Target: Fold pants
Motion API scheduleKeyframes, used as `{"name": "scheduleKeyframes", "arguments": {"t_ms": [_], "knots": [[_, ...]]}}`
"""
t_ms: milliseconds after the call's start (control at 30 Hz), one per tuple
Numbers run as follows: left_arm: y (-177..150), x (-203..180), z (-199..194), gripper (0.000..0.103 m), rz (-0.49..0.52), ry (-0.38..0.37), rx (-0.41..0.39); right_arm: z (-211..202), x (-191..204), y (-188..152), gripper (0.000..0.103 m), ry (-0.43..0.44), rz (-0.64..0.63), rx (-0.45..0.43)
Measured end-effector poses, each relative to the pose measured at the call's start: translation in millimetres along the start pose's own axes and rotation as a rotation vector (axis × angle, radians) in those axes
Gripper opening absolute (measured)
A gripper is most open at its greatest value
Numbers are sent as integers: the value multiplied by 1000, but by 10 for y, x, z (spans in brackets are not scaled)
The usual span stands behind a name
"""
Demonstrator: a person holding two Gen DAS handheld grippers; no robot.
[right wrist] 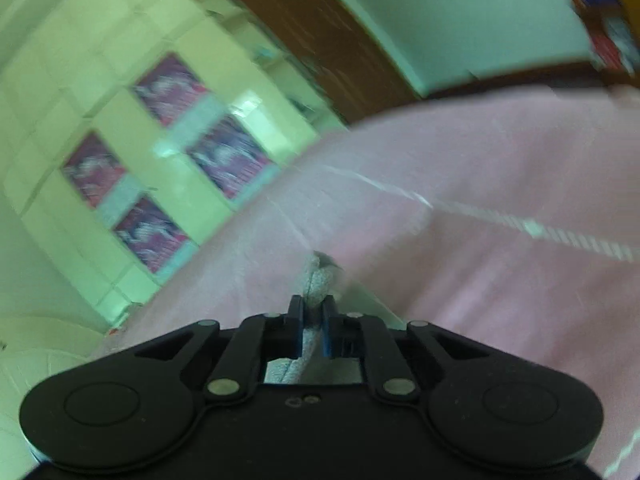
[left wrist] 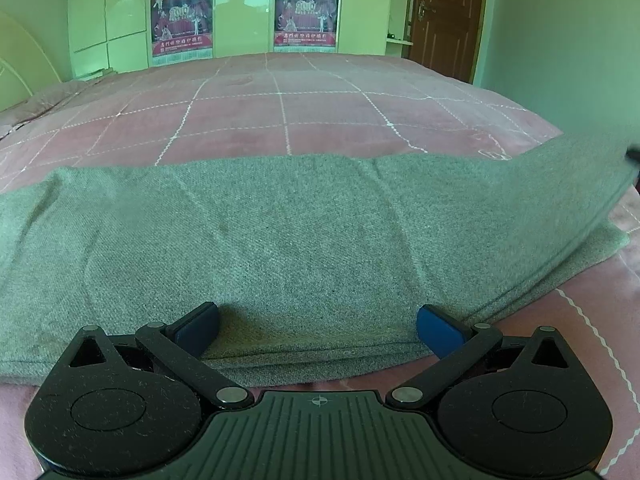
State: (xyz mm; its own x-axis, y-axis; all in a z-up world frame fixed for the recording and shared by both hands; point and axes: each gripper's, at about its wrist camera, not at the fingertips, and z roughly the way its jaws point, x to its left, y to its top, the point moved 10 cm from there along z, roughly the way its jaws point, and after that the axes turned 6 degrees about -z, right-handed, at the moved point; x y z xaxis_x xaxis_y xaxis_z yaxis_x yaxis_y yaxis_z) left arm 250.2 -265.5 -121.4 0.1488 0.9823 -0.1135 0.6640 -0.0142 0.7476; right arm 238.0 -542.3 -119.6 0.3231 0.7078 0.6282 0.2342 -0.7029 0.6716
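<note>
Grey pants (left wrist: 304,240) lie spread across the pink bed, folded lengthwise, filling the left wrist view. My left gripper (left wrist: 318,326) is open, its blue pads (left wrist: 438,330) resting on the near edge of the pants, one on each side of a stretch of fabric. At the far right the pants rise off the bed toward a dark tip (left wrist: 632,156). My right gripper (right wrist: 312,320) is shut on a bunch of the grey pants fabric (right wrist: 318,280), held above the bed; this view is tilted and blurred.
The pink quilted bedspread (left wrist: 280,112) with white stitched lines covers the bed. Beyond it stand a pale green wardrobe with posters (left wrist: 182,18) and a brown door (left wrist: 444,12). A headboard curve shows at the far left.
</note>
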Motion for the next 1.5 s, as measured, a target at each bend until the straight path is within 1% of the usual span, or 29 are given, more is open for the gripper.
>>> {"name": "scheduleKeyframes", "arguments": {"t_ms": [33,67,100,133,167,200,233,300,367,400,467,500,533,633,667,733,767,833,900,1000,1033,1067,1100,1133,1167,1233,1300,1400,1500], "knots": [[1,0,-2,103,-1,-2,1,75,-239,-94,0,-25,99,47],[2,3,-2,103,-3,-5,3,81,-356,-157,0,11,167,55],[4,3,-5,103,-2,-5,3,39,-397,-176,3,45,206,46],[7,4,-5,103,-1,-4,2,-22,-430,-172,7,66,240,28],[6,0,-5,103,-1,-2,0,-97,-469,-158,9,66,263,1],[3,-4,-5,103,1,1,-4,-171,-504,-148,14,67,274,-24],[1,-8,-5,103,3,3,-7,-198,-530,-149,17,67,286,-27],[-2,-15,-4,103,5,5,-11,-166,-582,-195,19,71,324,-4],[-3,-22,-3,103,5,5,-11,-117,-605,-200,21,70,354,-4],[-3,-22,-4,103,5,5,-11,-90,-615,-203,24,62,360,2],[0,-23,-6,103,4,4,-11,-13,-565,-230,29,39,345,32],[-1,-22,-5,103,4,4,-10,7,-527,-237,33,41,334,46],[-2,-22,-6,103,5,4,-11,15,-475,-265,34,43,318,67],[-4,-21,-6,103,5,5,-11,68,-374,-333,33,46,293,127],[-5,-23,-7,103,5,5,-11,90,-360,-337,31,44,282,132],[-4,-27,-9,103,6,5,-9,107,-412,-303,16,-6,269,104],[-1,-28,-8,103,5,4,-7,128,-447,-285,14,-19,268,88],[10,-23,-14,103,2,0,-3,176,-488,-319,11,-10,303,90],[17,-21,-13,103,2,-1,-2,145,-426,-294,9,-20,222,91],[13,-27,-2,103,13,3,-13,-3,-219,-181,9,25,146,35],[14,-25,-7,103,7,-1,-19,-22,-146,-168,9,16,107,37],[24,-2,-36,103,-11,-21,-28,-34,-66,-164,9,4,67,44],[49,38,-92,103,-36,-54,-36,-56,64,-148,9,18,34,45],[87,126,-195,103,-73,-94,-51,-89,214,-135,9,42,1,40],[124,257,-303,103,-107,-112,-74,-125,395,-131,9,61,-50,35],[171,689,-540,103,-159,-97,-129,-186,848,-191,9,114,-147,38],[173,1200,-764,103,-188,-81,-172,-220,1323,-317,9,169,-225,44],[94,2136,-1064,103,-215,33,-207,-234,2117,-654,9,260,-335,66],[-11,2965,-1364,103,-279,140,-227,-264,2841,-1155,9,346,-437,108]]}}
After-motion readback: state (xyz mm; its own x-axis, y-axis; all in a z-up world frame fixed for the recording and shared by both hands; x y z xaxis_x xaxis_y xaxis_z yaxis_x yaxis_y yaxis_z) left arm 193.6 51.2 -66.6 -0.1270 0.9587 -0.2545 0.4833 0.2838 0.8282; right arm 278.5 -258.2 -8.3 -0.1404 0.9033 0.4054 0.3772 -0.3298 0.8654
